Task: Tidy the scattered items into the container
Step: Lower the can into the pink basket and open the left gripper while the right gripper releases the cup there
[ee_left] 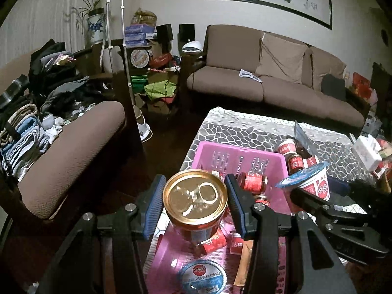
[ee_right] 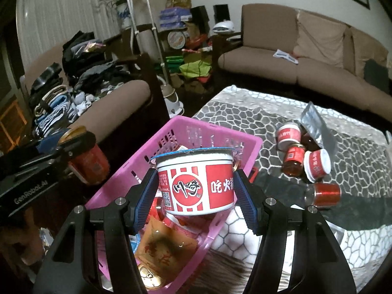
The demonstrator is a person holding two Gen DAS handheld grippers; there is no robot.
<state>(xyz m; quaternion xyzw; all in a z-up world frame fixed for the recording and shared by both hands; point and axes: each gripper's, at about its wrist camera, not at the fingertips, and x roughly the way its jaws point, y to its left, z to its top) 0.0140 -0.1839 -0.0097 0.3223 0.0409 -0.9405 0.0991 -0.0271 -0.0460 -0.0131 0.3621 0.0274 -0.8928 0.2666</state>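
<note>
My left gripper (ee_left: pixel 194 202) is shut on a red can with a gold pull-ring lid (ee_left: pixel 195 196), held above the pink plastic basket (ee_left: pixel 235 153). My right gripper (ee_right: pixel 196 197) is shut on a red and white sauce cup with a blue foil lid (ee_right: pixel 196 181), over the basket (ee_right: pixel 156 142). The cup also shows in the left wrist view (ee_left: pixel 310 180), and the can in the right wrist view (ee_right: pixel 88 156). Inside the basket lie small red jars (ee_left: pixel 252 182), a blue-lidded cup (ee_left: pixel 204 278), a brown pouch (ee_right: pixel 166 252) and a gold-topped can (ee_right: pixel 149 278).
On the patterned table cover (ee_right: pixel 269 120), right of the basket, lie several small red jars (ee_right: pixel 294 156), a red can on its side (ee_right: pixel 325 193) and a silver foil pouch (ee_right: pixel 316 127). A brown sofa (ee_left: pixel 269 83) stands behind; an armchair with clothes (ee_left: pixel 61 132) stands at left.
</note>
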